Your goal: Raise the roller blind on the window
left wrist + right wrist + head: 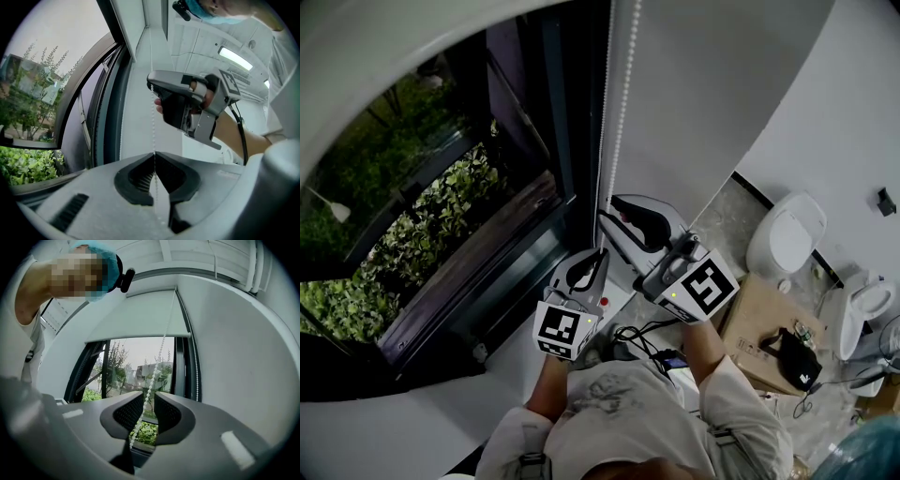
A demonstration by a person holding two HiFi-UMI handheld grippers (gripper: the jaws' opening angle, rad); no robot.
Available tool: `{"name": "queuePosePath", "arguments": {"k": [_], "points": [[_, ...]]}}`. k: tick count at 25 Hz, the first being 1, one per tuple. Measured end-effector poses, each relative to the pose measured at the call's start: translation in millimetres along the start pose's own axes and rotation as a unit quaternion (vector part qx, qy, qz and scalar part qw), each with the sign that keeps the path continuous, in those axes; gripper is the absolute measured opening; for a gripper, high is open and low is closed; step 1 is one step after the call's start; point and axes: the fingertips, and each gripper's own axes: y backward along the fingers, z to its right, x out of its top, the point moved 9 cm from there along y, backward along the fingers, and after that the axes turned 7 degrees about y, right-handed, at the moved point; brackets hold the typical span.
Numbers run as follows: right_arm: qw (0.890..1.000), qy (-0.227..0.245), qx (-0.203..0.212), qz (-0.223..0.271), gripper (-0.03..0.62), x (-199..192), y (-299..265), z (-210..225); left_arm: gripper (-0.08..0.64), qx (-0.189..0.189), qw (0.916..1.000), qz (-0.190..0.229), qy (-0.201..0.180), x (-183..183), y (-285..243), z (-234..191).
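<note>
We had only a thin strip of room. The dark window frame [572, 141] stood close on the left and the white wall [703, 94] close on the right. The bead chain [617, 141] hung down the middle. Our right gripper [607, 208] sat just above our left gripper [599, 254], in its way up. Higher along the chain the way was open.

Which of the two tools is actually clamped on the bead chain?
The left tool: its jaws are closed on the bead chain. On the right tool they stand apart, the chain merely passing between them.
</note>
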Motion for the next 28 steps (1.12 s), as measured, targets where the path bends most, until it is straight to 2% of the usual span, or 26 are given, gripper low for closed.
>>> {"name": "queuePosePath", "arguments": {"k": [4, 6, 10, 28], "points": [[1.000, -0.008, 0.007, -0.004, 0.023, 1.3, -1.8, -0.5, 0.015, 0.000, 1.0000, 0.005, 0.001, 2.0, -0.1, 2.1], [1.000, -0.016, 0.006, -0.004, 0.014, 1.0, -2.6, -1.9, 0.015, 0.002, 1.0000, 0.005, 0.001, 0.4, 0.8, -0.2], [1.000, -0.021, 0.001, -0.010, 0.012, -4.0, -4.2, -4.0, 0.015, 0.003, 1.0000, 0.001, 0.004, -3.7, 2.3, -3.4], [0.996, -0.035, -0.015, -0.076, 0.012, -70.1, 10.1, -27.9, 0.015, 0.018, 0.9961, -0.080, 0.033, -70.6, 1.3, -12.8]]}}
